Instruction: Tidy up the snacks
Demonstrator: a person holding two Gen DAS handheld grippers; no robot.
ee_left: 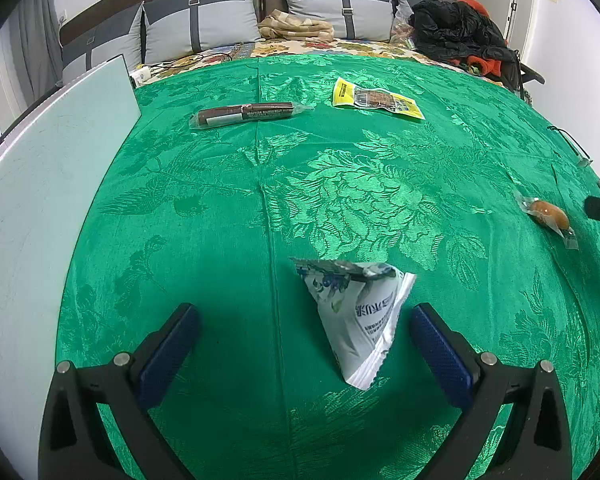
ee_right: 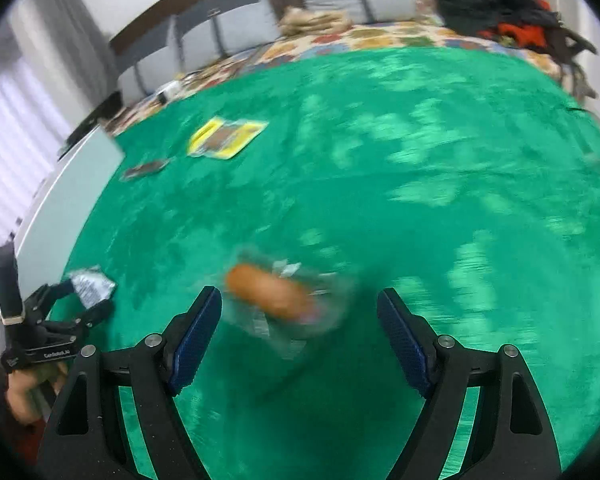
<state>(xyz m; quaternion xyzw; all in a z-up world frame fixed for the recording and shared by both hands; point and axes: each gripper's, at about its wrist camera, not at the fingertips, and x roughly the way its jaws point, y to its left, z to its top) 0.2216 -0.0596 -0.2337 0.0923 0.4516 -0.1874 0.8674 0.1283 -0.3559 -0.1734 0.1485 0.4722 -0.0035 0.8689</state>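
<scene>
The green floral-patterned cloth [ee_left: 340, 184] covers the tabletop and carries 4 snacks. The white triangular snack pouch with blue print [ee_left: 356, 316] lies near the front of the cloth, between the spread fingers of the left gripper [ee_left: 304, 344], closer to the right-hand finger [ee_left: 440, 356] and touching neither. That gripper stands wide open and holds nothing. Toward the far side of the cloth lie the long brown stick-shaped snack in clear wrap [ee_left: 248, 115] and, just to its right, the yellow flat packet with a brown bar inside [ee_left: 378, 99], apart from each other. The small orange-brown sausage-like snack in clear wrap [ee_left: 550, 214] lies near the cloth's right edge. In the blurred right wrist view, this snack [ee_right: 272, 292] sits just ahead of the right gripper [ee_right: 300, 312], whose fingers are also spread open and empty. A pale flat board [ee_left: 52, 168] borders the cloth's left edge.
</scene>
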